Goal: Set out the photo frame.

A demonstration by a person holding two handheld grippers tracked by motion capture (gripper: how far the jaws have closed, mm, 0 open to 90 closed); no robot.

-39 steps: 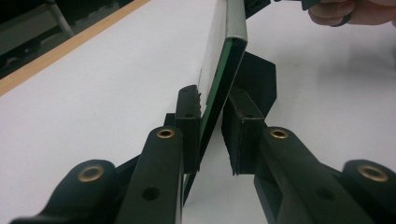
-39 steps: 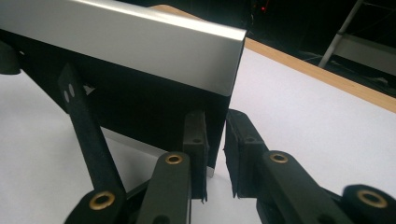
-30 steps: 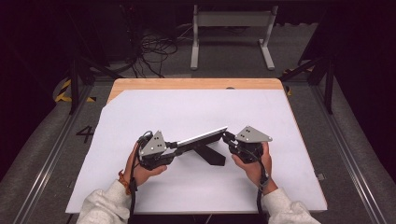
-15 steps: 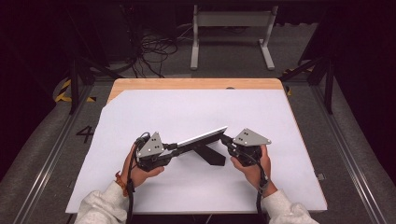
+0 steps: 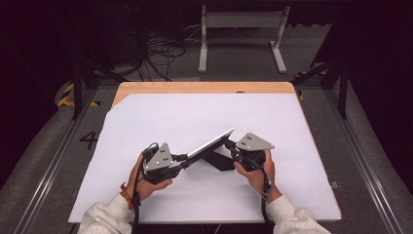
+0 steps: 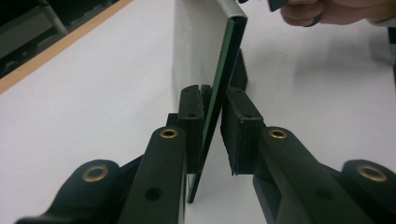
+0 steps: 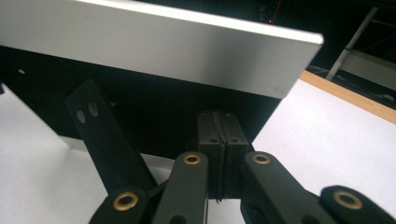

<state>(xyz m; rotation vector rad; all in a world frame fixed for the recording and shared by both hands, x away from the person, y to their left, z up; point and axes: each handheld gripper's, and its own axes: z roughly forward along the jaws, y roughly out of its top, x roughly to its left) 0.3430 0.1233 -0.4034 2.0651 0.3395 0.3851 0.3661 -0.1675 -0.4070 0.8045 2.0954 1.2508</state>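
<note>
Little has shifted in the last second. In the high view the panel (image 5: 209, 145) leans at the same slant as before, near the front middle of the white worktop (image 5: 195, 112). Both hands sit almost where they were, and the right one is at most a touch nearer the panel's raised end.

The left gripper (image 5: 182, 158) has the panel's lower end. In the left gripper view the thin green-edged sheet (image 6: 205, 56) runs slantwise through the narrow gap of that gripper (image 6: 212, 95). It bears on one pad low down and on the other higher up, so I read this as a grip, though a skewed one.

The right gripper (image 5: 233, 146) is at the panel's upper end. In the right gripper view its pads meet (image 7: 218, 116) with nothing I can make out between them. They sit just in front of the panel's dark back, under its silver edge (image 7: 163, 42). The black stand leg (image 7: 100, 135) angles down beside them to the worktop.

My judgement is that the work is paused on a one-sided hold. The left gripper and the leg (image 5: 219, 160) carry the panel, and the right gripper can only nudge or steady it. To lift or turn the panel, or to fold the leg, the right jaws would have to open and take an edge. Because the left hold is skewed, the sheet could twist or slip if pushed hard from the far end.
</note>
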